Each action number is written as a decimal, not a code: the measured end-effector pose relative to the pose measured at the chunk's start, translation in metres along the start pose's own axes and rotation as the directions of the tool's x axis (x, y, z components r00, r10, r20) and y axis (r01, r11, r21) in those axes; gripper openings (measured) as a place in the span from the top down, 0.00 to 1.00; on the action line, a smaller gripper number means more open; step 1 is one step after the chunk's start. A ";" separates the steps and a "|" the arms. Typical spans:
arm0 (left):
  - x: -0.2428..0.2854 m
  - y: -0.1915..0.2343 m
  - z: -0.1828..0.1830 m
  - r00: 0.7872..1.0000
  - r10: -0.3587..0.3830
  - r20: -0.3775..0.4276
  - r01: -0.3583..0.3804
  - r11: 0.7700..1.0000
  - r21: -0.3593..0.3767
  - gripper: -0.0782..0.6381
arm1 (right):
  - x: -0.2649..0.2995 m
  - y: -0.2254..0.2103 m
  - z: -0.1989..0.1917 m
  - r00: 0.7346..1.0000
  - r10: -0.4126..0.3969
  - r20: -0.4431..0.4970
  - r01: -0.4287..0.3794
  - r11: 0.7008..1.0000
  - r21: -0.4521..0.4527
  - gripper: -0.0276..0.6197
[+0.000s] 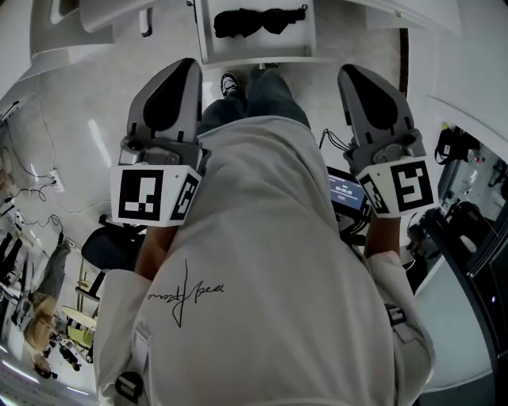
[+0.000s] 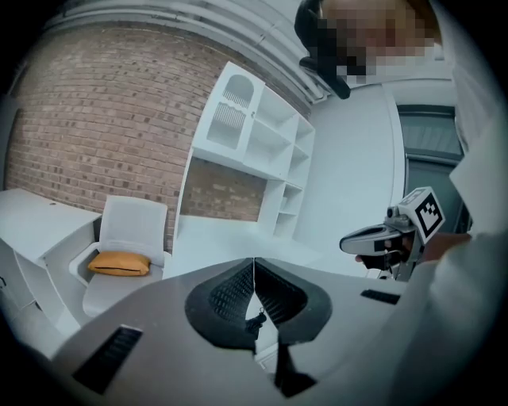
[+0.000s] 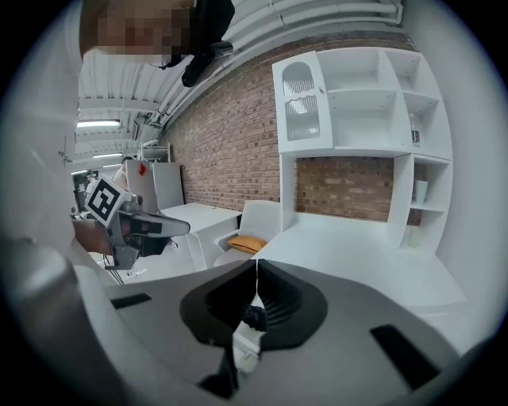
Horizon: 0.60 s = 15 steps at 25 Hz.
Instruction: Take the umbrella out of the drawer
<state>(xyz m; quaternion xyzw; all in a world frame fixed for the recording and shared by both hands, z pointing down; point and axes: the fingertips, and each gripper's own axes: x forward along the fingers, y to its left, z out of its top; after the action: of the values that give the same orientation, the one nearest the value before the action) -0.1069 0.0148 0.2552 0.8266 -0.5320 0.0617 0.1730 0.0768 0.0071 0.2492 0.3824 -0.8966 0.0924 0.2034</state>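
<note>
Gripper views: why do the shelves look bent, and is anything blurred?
Left gripper view: the wide lens bows the shelves, corners go black, only the masked face is blurred. Right gripper view: same bowing, brick wall sharp. Head view: evenly lit, umbrella clear in drawer.

Left tool (image 2: 254,266) jaws together; orange cushion (image 2: 119,263) on white chair (image 2: 135,222).

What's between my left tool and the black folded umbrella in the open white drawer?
Only the open white drawer's own rim lies between the left tool and the black folded umbrella, seen in the head view.
</note>
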 end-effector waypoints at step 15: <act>0.044 -0.021 -0.011 0.997 -0.029 -0.078 0.027 0.999 -0.031 0.87 | 0.025 -0.022 -0.006 0.994 0.100 -0.038 -0.101 0.995 -0.020 0.92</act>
<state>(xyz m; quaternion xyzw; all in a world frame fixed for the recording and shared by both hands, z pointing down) -0.0685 -0.0114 0.2740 0.8281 -0.5142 0.0836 0.2070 0.0791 -0.0228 0.2663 0.3327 -0.9118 0.0999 0.2190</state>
